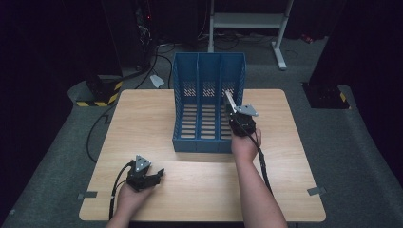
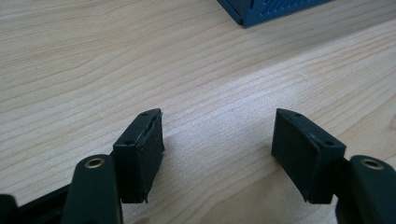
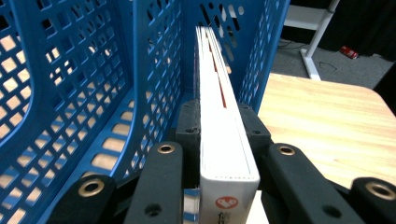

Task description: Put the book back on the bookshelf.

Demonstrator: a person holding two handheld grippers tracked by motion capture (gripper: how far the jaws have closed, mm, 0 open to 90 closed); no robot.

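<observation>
Dark floor and black equipment surrounded a pale wooden counter [image 1: 199, 190]. Nearest the person, the left gripper [image 1: 154, 176] was held low at the front left of the counter, its jaws spread wide with nothing between them and bare wood seen past them in the left gripper view. Farther in, the right gripper [image 1: 234, 110] was held at the front right of a blue rack [image 1: 209, 71], its jaws clamped on the spine end of a white book [image 3: 224, 135]. The book was set upright on edge inside the rack's rightmost compartment, between two perforated walls. Behind the counter, a white stand [image 1: 247, 21] was seen on the floor.
</observation>
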